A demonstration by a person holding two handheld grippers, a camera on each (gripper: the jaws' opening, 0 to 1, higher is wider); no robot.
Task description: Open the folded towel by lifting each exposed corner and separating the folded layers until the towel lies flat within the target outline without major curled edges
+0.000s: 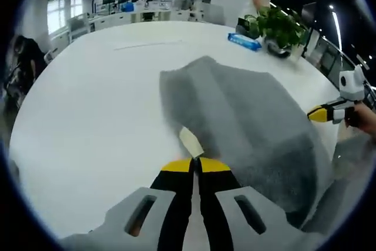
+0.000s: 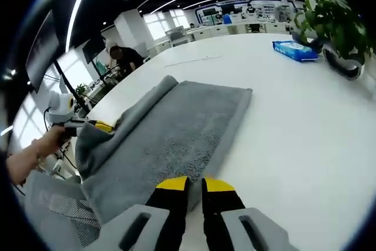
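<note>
Towel [image 1: 247,116] grey, spread over white desk [image 1: 88,116], still doubled in places, with a raised ridge running along it and a pale tag [image 1: 191,142] poking out near one edge. No target outline visible on the desk surface.

Step in hand, by the look of it: drawing the layers apart with one corner pinned in each set of jaws.

To do it well: keep both corners taut and level, pull outward and slightly up so the upper layer peels rather than drags the whole cloth. Lower only once the ridge has flattened (a slack drop would likely curl the edge back under). Watch the far side, where the cloth hangs toward a mesh chair [image 2: 59,204] and could slip off the desk.

Left gripper [image 1: 195,166]: yellow-tipped jaws pressed together, clenched on the towel edge right at the tag, cloth rising straight ahead of them. Seen also in the right gripper view [image 2: 100,126], held by a hand [image 2: 35,151] and bunching that corner.

Right gripper [image 2: 195,185]: jaws nearly closed at the near towel edge; whether cloth sits between them cannot be told from its own view. In the left gripper view [image 1: 320,113] its tips meet the towel's far corner.

Plant [image 1: 276,24] and blue pack [image 1: 244,41] well apart from the towel.
</note>
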